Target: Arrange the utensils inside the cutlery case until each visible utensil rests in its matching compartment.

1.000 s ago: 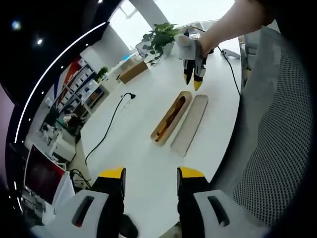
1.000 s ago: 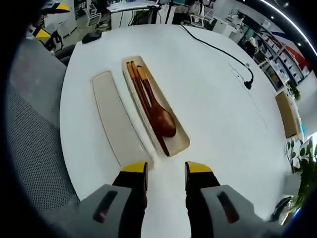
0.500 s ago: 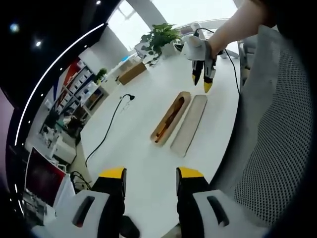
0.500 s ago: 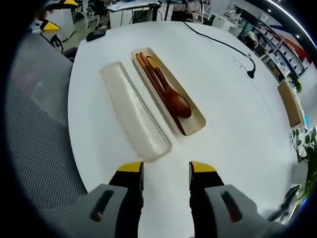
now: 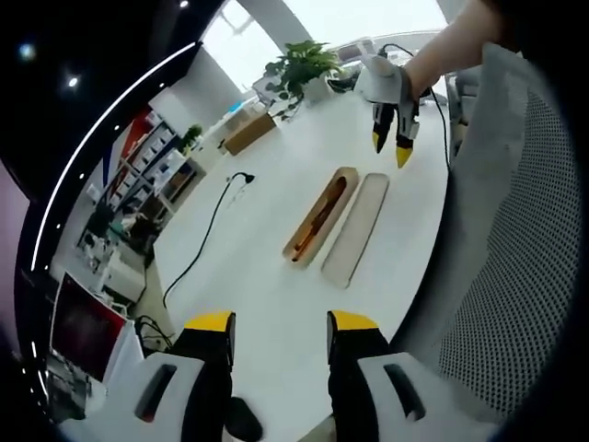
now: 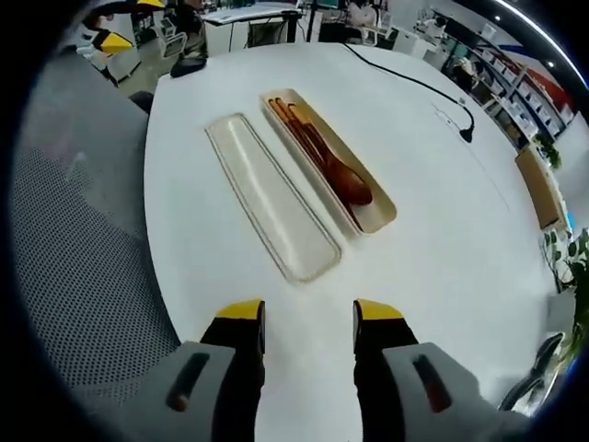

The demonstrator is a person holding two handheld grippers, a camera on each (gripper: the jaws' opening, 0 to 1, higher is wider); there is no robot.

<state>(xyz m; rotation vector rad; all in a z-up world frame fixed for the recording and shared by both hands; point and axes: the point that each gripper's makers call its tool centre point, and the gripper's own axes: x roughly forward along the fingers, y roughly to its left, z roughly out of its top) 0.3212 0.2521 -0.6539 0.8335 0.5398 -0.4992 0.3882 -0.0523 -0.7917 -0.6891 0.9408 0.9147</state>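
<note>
Both grippers, left (image 5: 281,320) and right (image 6: 309,313), jaws apart, holding nothing. Brown wooden spoon (image 6: 342,175) plus chopsticks in beige oblong cutlery case (image 6: 379,217), matching lid (image 6: 272,197) just beside it on round white table (image 6: 442,239).

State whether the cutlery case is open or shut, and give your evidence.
Open. The lid lies flat on the table beside the case, and the wooden spoon inside is exposed.

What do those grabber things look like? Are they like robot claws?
A bit! Each hand-held gripper has a pale grey body and two black jaws with yellow tips. The left hand-held gripper has a dark slot on each grey half, and so does the right hand-held gripper. In the left gripper view, the right one comes in from the top, with a bare arm behind it.
</note>
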